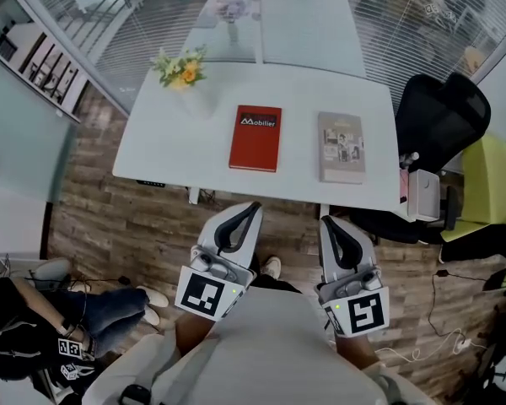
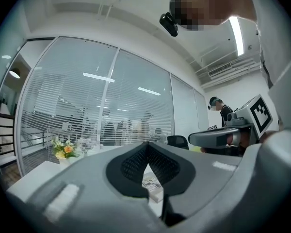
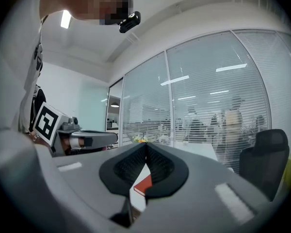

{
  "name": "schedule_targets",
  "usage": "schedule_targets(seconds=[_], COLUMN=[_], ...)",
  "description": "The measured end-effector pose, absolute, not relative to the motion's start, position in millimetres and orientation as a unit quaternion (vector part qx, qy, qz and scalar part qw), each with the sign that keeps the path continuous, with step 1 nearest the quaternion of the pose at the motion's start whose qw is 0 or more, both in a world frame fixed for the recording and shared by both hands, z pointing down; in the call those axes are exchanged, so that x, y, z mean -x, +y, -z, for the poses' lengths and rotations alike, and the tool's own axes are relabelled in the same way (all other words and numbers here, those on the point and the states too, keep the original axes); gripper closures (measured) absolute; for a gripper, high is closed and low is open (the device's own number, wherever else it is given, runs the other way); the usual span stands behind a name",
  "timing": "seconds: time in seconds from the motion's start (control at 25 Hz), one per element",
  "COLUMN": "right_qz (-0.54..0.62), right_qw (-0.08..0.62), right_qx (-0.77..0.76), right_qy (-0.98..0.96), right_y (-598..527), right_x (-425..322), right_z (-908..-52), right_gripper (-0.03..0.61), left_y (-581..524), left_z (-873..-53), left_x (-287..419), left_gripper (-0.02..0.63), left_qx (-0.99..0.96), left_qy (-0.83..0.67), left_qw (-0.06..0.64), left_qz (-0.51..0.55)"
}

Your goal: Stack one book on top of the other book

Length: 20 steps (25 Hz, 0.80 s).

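Here the red book [image 1: 255,137] and the grey book [image 1: 341,147] lie flat and apart on the white table [image 1: 169,142], with their long sides running away from the person. The red cover has white lettering near its far end. A vase [image 1: 196,101] holds yellow flowers [image 1: 182,71]. The left gripper [image 1: 254,206] and the right gripper [image 1: 325,221] are both clenched on nothing, short of the table.

My left gripper [image 2: 146,154] has its jaws pressed together with nothing between them. Past the tips a book [image 2: 153,186], its cover seemingly printed with pictures, lies on the white table [image 2: 34,176]. Flowers [image 2: 64,149] stand at the far left. My right gripper [image 2: 196,140] hangs level at the right.
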State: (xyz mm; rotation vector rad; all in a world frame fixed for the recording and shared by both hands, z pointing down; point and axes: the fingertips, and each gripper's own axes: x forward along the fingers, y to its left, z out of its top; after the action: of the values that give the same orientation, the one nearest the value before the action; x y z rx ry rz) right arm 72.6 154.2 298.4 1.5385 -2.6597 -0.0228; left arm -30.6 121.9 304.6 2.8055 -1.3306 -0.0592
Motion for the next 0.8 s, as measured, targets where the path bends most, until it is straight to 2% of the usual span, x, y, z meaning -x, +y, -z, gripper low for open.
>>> schedule_targets(seconds=[0.4,0.8], right_qz=[0.011,0.013], right_qw=[0.043,0.042], right_qx=[-0.494,-0.484], right_qy=[-0.868,-0.874], right_y=[113.0,31.4], right_x=[-69.2,-35.4], right_z=[-304.0,-301.2], right_gripper=[0.572,0.572], left_y=[79.2,0.2], left_z=[-313.4,-315.3], left_x=[31.6,61.8], left_gripper=[0.615,0.615], left_qx=[-0.902,-0.899], left_qy=[-0.43,-0.436], left_qw=[0.026,0.028], left_qz=[0.028,0.036])
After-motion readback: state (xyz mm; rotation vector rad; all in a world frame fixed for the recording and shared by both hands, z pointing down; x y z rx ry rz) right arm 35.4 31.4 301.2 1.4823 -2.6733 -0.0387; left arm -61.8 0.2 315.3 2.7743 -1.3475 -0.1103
